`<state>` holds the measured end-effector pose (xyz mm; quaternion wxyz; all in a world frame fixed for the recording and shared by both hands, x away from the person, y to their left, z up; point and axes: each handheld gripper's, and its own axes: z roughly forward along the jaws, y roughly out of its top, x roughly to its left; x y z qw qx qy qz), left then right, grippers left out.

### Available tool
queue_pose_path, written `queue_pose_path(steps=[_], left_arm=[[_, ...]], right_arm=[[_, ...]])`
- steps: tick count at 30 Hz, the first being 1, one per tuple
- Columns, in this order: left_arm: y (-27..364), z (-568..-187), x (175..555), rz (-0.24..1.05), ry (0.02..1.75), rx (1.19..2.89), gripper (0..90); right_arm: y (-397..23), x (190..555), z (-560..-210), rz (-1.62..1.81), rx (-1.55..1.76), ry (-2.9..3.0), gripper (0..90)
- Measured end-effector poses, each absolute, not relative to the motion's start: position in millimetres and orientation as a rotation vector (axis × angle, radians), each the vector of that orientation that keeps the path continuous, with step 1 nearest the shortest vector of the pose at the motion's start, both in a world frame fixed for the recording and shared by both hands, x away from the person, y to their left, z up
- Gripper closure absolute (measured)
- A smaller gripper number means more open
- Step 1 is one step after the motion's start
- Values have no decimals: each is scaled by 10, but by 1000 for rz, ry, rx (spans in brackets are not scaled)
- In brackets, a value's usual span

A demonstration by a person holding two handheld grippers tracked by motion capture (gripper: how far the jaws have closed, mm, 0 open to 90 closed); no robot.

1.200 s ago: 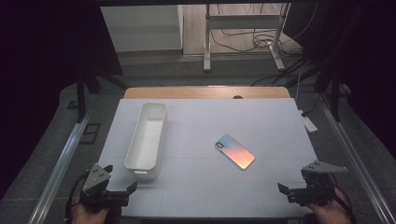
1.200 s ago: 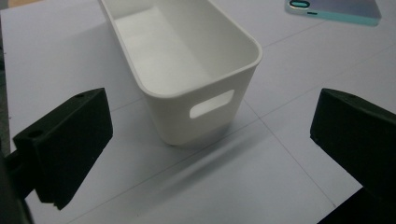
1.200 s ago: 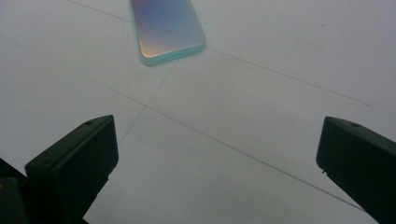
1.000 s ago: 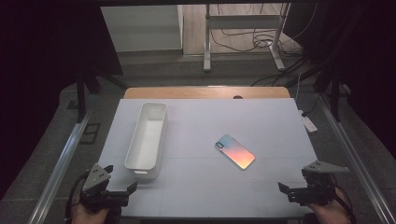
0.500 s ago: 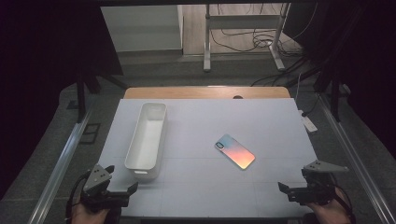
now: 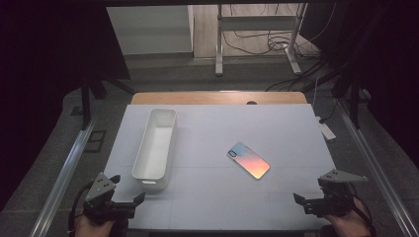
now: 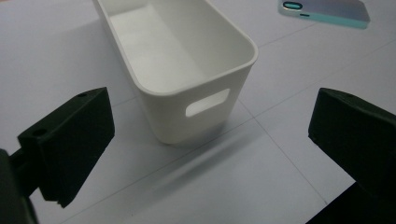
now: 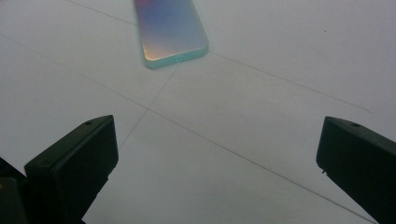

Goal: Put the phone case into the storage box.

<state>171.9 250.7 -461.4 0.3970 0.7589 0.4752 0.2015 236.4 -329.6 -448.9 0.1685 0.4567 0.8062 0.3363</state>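
A long white plastic bin (image 6: 155, 142) lies empty on the left half of the white table, its handle cutout facing me in the left gripper view (image 7: 187, 70). A phone (image 6: 249, 160) with an iridescent pink-blue back lies flat right of centre; its near end shows in the right gripper view (image 8: 170, 30) and its camera end in the left gripper view (image 7: 327, 10). My left gripper (image 6: 136, 203) is held at the front left corner, just short of the bin, jaws wide apart and empty. My right gripper (image 6: 302, 201) is held at the front right, open and empty, well short of the phone.
The table top (image 6: 276, 123) is white with faint grid lines and a wooden strip (image 6: 217, 98) along its far edge. Metal rails (image 6: 69, 168) run along both sides. A small white tag (image 6: 326, 131) lies off the right edge. Cables and a stand (image 6: 257, 34) sit on the floor beyond.
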Motion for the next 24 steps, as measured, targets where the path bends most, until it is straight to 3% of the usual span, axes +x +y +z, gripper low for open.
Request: queue_pose_path(steps=[24], left_arm=[[2521,-4618,1734,494,1220,1918,0]], right_arm=[[-3204,2498,-4491,914,1249,2358,0]])
